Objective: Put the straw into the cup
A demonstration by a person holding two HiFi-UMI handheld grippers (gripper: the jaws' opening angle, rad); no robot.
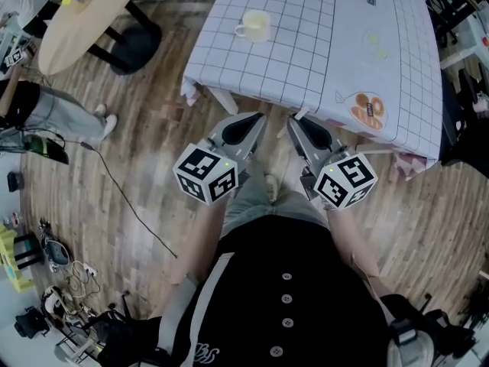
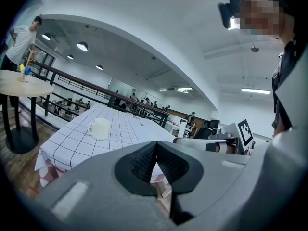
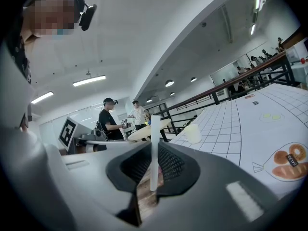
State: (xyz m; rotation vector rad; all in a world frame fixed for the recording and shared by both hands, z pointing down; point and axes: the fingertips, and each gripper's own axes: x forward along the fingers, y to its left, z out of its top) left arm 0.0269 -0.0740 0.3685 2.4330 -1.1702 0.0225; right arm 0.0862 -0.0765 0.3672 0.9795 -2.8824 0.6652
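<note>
A pale cup (image 1: 254, 26) with a handle stands on the white checked tablecloth (image 1: 321, 44), at the table's far left part. It also shows in the left gripper view as the cup (image 2: 99, 128) and in the right gripper view as the cup (image 3: 193, 134). Both grippers hover side by side before the table's near edge, short of the cup. My right gripper (image 1: 296, 122) (image 3: 154, 174) is shut on a white straw (image 3: 155, 148) that stands upright between its pads. My left gripper (image 1: 254, 119) (image 2: 155, 153) is shut with nothing in it. The head view does not show the straw.
A round wooden table (image 1: 80, 17) stands on the plank floor at the upper left, with a person (image 1: 53, 113) beside it. A cable (image 1: 130, 205) and clutter (image 1: 46, 281) lie on the floor at the left. A printed picture (image 1: 369, 110) marks the cloth's near right corner.
</note>
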